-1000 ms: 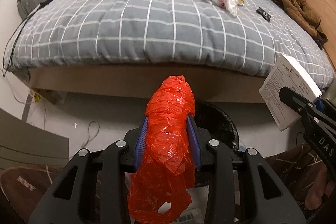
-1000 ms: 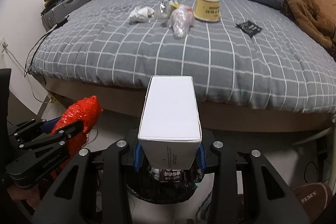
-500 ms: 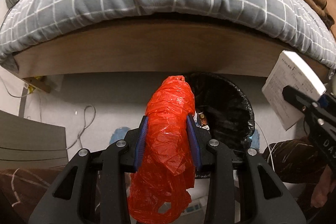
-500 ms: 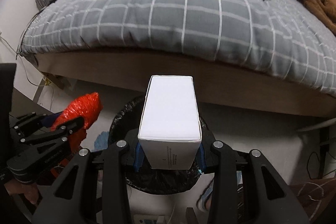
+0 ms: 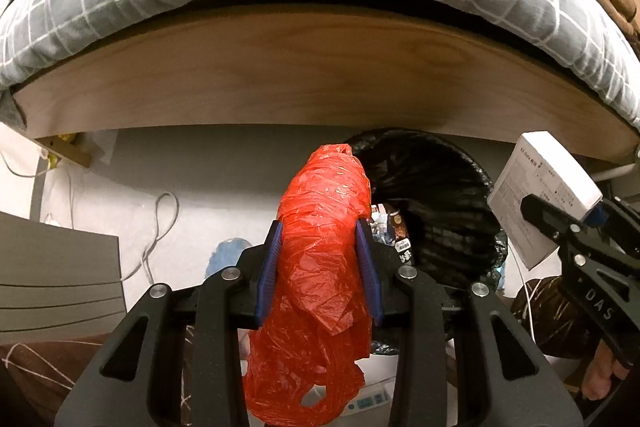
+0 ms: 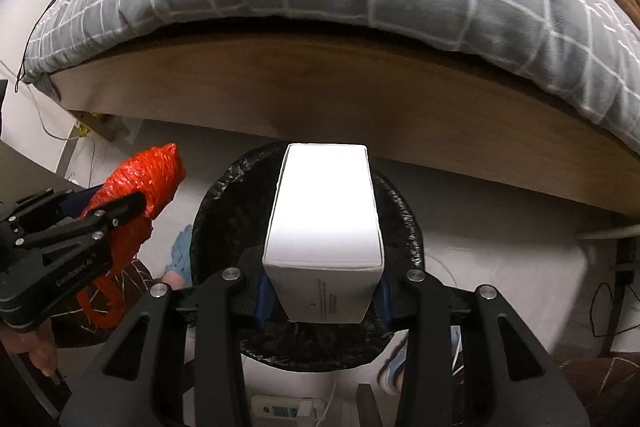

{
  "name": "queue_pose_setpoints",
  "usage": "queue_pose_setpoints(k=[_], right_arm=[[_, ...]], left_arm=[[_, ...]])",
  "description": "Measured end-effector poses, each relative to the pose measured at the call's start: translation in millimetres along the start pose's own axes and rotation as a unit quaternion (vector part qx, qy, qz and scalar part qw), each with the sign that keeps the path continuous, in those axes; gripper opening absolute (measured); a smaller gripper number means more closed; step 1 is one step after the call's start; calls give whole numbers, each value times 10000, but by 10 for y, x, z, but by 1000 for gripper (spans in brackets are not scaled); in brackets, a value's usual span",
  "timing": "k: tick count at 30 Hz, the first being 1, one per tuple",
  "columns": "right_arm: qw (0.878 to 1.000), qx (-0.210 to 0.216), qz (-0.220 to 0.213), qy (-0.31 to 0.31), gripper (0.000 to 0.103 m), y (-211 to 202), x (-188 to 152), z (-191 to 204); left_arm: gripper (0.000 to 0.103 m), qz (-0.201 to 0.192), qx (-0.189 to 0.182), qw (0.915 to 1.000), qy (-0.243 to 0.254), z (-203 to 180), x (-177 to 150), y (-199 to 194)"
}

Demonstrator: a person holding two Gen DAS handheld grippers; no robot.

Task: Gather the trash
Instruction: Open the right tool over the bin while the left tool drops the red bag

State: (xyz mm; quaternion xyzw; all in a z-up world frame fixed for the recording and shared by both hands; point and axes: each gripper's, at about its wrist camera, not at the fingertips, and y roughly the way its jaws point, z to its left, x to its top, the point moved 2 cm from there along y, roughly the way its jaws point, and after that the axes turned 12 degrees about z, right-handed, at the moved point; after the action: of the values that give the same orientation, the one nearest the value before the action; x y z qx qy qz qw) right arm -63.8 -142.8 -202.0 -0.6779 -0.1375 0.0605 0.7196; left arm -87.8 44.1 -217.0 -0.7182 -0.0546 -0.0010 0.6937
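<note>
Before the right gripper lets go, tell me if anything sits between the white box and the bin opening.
Nothing visible does. The white box, clamped in the right gripper, hangs over the open mouth of the black-lined bin, with only trash at the bottom.

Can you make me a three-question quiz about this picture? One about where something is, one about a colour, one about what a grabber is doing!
1. Where is the trash bin?
A. On the bed
B. On the floor beside the bed frame
C. On a chair

2. What colour is the plastic bag?
A. Red
B. Green
C. Yellow

3. What is the right gripper doing?
A. Hanging open
B. Clamping a white box
C. Holding a cup

Answers: B, the bin stands on the floor below the frame; A, the crumpled bag in the left gripper is red; B, the box sits between its fingers.
</note>
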Motion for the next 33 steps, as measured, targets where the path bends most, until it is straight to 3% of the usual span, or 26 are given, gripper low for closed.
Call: queue_pose_setpoints(k=[4,9,18,33], right_arm=[[10000,2,-16,-65,38,23,27,66],[9998,-106,-175,47,61,-33,19,-1],[9981,-335,-326,398,86,-92,-62,-413],[9915,-542,-377,1118,88,-205,-261,-1081]], left_arm=[[35,4,6,10000,-65,33,-10,14],[35,-26,-34,10000,-3,-75,-17,-21],[35,-104,-135,9995,280,-407,29,-79],[35,-94,-246,9970,734,-1030,86,-26]])
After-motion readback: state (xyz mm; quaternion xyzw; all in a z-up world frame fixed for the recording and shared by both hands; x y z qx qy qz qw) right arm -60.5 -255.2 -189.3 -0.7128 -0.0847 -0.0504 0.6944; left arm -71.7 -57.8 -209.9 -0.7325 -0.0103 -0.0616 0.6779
